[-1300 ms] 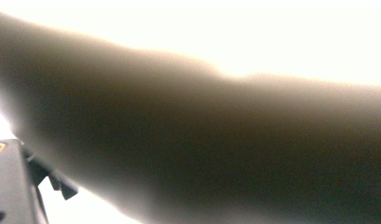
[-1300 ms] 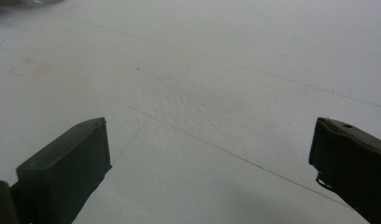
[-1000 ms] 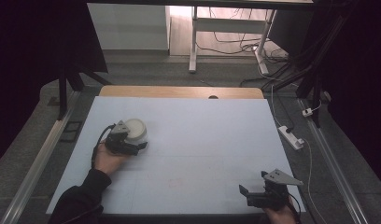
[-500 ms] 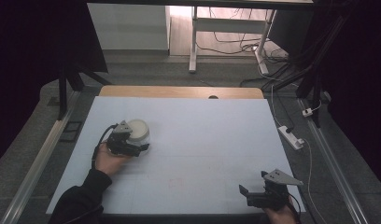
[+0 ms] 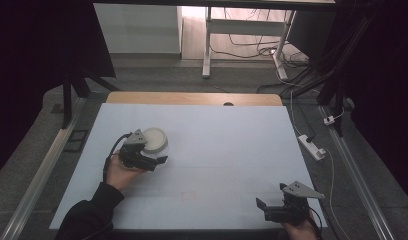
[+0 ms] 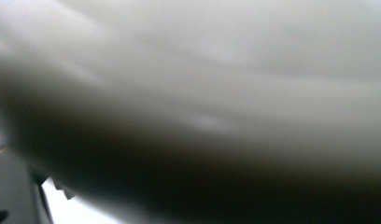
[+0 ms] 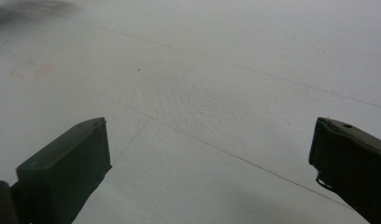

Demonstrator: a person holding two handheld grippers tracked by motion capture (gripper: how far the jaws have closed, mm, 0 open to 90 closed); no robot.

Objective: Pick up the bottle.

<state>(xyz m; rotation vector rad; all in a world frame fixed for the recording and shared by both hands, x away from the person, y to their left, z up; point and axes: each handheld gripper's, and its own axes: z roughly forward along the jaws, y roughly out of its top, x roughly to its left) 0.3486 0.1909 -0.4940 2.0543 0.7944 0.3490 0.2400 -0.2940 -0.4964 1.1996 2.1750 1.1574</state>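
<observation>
A white round container (image 5: pixel 155 139) sits on the left half of the white table (image 5: pixel 227 150). My left gripper (image 5: pixel 153 156) is pressed against its near side, held by a hand in a black sleeve. In the left gripper view the container's pale wall (image 6: pixel 216 84) is a close blur that hides the jaws. The container has travelled with this gripper, so the jaws appear shut on it. My right gripper (image 5: pixel 270 208) rests near the table's front right edge. Its two black jaws stand wide apart over bare table (image 7: pixel 207 126), with nothing between them.
A wooden strip (image 5: pixel 192 98) runs along the table's far edge. A power strip (image 5: pixel 312 146) lies on the floor to the right, with cables and a white desk frame (image 5: pixel 208 45) beyond. Metal rails (image 5: pixel 47 165) flank both sides of the table.
The left gripper and the white container have shifted slightly to the right together. The right gripper has stayed where it was.
</observation>
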